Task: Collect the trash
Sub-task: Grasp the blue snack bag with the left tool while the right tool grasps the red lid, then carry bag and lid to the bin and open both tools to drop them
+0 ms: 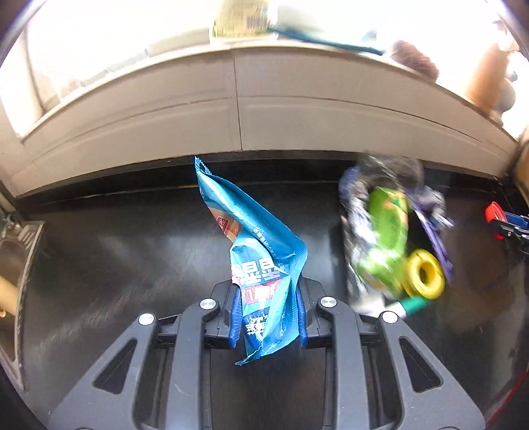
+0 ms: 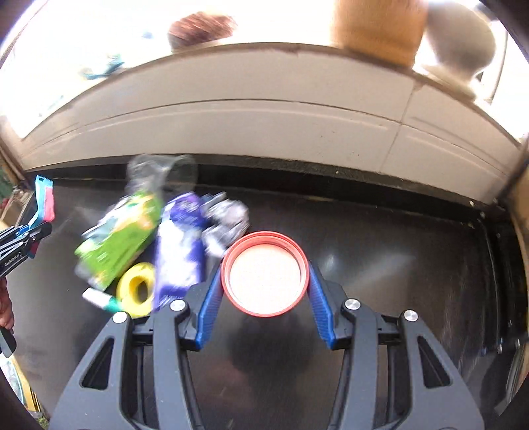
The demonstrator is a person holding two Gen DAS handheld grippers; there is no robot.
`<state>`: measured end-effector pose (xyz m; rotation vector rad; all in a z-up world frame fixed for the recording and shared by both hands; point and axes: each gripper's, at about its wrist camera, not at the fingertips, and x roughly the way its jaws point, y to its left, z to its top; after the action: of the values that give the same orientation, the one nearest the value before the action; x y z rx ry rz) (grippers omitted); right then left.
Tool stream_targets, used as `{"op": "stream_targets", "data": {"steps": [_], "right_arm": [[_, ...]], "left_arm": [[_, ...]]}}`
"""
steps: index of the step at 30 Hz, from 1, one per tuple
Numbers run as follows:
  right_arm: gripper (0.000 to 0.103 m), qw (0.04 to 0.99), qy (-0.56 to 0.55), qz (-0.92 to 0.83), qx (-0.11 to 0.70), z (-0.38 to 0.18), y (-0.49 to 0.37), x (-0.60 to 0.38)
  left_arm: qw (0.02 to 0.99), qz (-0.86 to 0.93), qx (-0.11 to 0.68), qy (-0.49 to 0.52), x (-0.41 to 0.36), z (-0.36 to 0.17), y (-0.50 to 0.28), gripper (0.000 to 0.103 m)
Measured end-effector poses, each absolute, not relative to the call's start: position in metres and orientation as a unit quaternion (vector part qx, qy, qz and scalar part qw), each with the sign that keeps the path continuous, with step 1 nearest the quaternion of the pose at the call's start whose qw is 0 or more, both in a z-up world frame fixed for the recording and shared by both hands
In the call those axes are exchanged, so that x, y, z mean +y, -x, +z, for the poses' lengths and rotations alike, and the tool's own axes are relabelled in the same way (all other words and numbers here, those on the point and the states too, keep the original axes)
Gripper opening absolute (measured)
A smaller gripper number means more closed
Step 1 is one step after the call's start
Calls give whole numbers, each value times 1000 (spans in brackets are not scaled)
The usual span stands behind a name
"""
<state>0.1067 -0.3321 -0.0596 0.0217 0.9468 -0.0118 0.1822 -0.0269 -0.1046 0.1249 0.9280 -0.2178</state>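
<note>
My left gripper (image 1: 267, 314) is shut on a crumpled blue snack wrapper (image 1: 254, 244), which sticks up from between the blue pads above the dark counter (image 1: 115, 251). My right gripper (image 2: 264, 307) is shut on a round red-rimmed lid (image 2: 265, 274), its pale inside facing the camera. On the counter lies a heap of trash: a green packet (image 1: 385, 241), a purple and silver wrapper (image 2: 180, 244), a yellow tape roll (image 1: 425, 274) and a clear plastic piece (image 2: 158, 172). In the right wrist view the left gripper (image 2: 36, 231) shows at the left edge with the blue wrapper (image 2: 44, 198).
A pale tiled ledge (image 1: 231, 109) runs along the back of the counter, under a bright window sill holding a brown round object (image 2: 198, 28), an orange-brown container (image 2: 377, 26) and a pale jug (image 2: 459, 46). A sink edge (image 1: 23, 264) lies at far left.
</note>
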Motion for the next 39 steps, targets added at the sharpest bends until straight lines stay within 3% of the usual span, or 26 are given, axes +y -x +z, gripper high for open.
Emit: {"op": "stream_targets", "data": {"steps": [12, 24, 39], "right_arm": [[49, 891, 1, 48, 452, -34, 20, -288], [49, 893, 31, 108, 437, -23, 33, -222], [49, 796, 150, 386, 443, -44, 51, 38]], "left_arm": [[883, -135, 437, -108, -32, -84, -37, 25], [902, -105, 409, -88, 1, -66, 6, 25], [889, 113, 444, 7, 163, -85, 141, 25]]}}
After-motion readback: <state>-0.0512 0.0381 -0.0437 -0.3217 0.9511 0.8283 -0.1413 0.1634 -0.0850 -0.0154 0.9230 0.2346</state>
